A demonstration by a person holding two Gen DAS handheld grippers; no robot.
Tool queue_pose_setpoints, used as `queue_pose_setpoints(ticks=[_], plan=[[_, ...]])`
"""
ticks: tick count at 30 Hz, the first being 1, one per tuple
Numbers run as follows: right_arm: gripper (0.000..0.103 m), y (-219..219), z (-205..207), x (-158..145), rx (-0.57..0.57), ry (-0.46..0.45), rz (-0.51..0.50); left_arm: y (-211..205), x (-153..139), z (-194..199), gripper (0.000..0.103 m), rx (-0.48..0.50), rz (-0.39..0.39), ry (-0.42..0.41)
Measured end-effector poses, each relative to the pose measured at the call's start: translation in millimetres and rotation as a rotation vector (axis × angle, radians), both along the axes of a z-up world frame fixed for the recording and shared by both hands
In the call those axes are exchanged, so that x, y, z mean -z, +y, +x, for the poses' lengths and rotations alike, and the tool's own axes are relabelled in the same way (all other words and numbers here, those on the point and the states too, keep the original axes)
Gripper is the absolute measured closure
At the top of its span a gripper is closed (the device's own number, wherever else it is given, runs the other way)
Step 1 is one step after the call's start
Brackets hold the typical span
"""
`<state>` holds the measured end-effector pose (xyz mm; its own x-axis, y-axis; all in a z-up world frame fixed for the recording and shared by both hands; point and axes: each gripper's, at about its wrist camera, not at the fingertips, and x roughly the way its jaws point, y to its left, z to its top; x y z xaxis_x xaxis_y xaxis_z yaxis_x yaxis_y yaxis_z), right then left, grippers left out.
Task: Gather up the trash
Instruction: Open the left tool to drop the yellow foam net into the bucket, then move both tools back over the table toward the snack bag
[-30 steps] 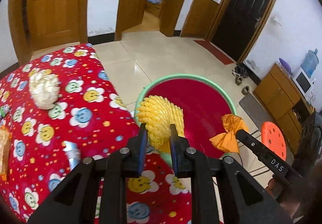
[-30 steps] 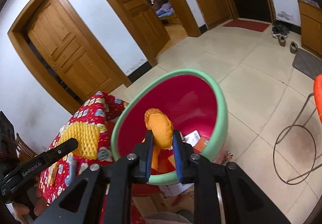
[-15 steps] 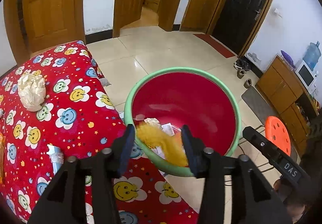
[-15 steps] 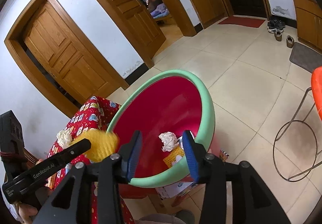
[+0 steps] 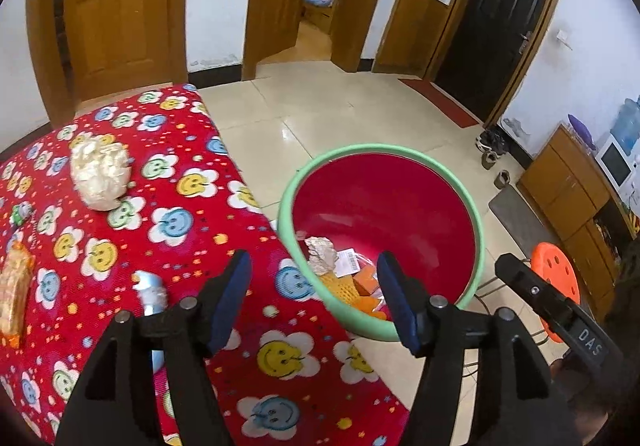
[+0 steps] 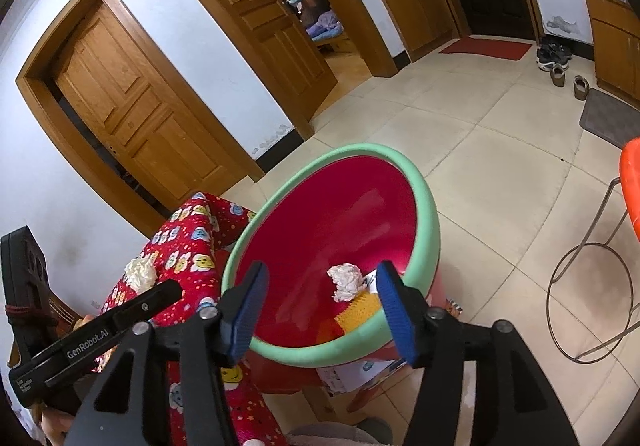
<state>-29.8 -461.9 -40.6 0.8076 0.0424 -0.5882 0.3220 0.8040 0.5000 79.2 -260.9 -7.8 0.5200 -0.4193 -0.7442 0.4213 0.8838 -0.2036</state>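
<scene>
bin [image 5: 478, 246]: round, red inside, pale green rim, standing on the tile floor just beside the table's edge, mouth up; in the right wrist view the mouth tips toward the camera. no long axis, it's circular. inside the bin at the near wall: yellow foam net [image 6: 360, 310] lying flat, its long side running roughly along the near rim; crumpled white paper ball [image 6: 345, 281] touching the net on the far side; orange wrapper [image 5: 366, 284] just beside the net; a white slip with a barcode [image 5: 349, 262] behind it. left gripper [image 5: 314, 296] over the table edge beside the bin, jaws spread and just been opening, nothing between them. right gripper [image 6: 320, 308] above the bin's near rim, jaws also spread and just been opening, empty. on the table [image 5: 208, 242], left of the bin: a bigger crumpled paper wad [image 5: 101, 178], well apart from the bin, and a small blue and white wrapper [image 5: 154, 294] nearer it, long axis pointing roughly away from the camera.
</scene>
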Motion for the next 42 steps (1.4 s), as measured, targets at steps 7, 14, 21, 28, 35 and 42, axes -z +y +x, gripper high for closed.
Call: queue_pose_setpoints(ticks=[7, 14, 21, 28, 35, 42], plan=[[0.031, 19, -4, -13, -0.027, -0.020, -0.014, 29, -9, -7, 0.035, -0.058, 0.003, -0.017], [0.023, 42, -5, -22, -0.057, -0.027, -0.026, 68, -19, -13, 0.032, -0.131, 0.007, -0.046], [0.018, 68, -3, -29, -0.099, -0.036, -0.037, 116, -22, -13, 0.032, -0.215, 0.025, -0.064], [0.018, 90, 2, -32, -0.135, -0.028, -0.056, 161, -20, -10, 0.032, -0.291, 0.049, -0.068], [0.017, 111, 8, -33, -0.157, -0.014, -0.072, 203, -8, 0, 0.032, -0.356, 0.089, -0.058], [0.017, 129, 14, -29, -0.171, 0.010, -0.082, 236, 11, 16, 0.032, -0.423, 0.138, -0.020]])
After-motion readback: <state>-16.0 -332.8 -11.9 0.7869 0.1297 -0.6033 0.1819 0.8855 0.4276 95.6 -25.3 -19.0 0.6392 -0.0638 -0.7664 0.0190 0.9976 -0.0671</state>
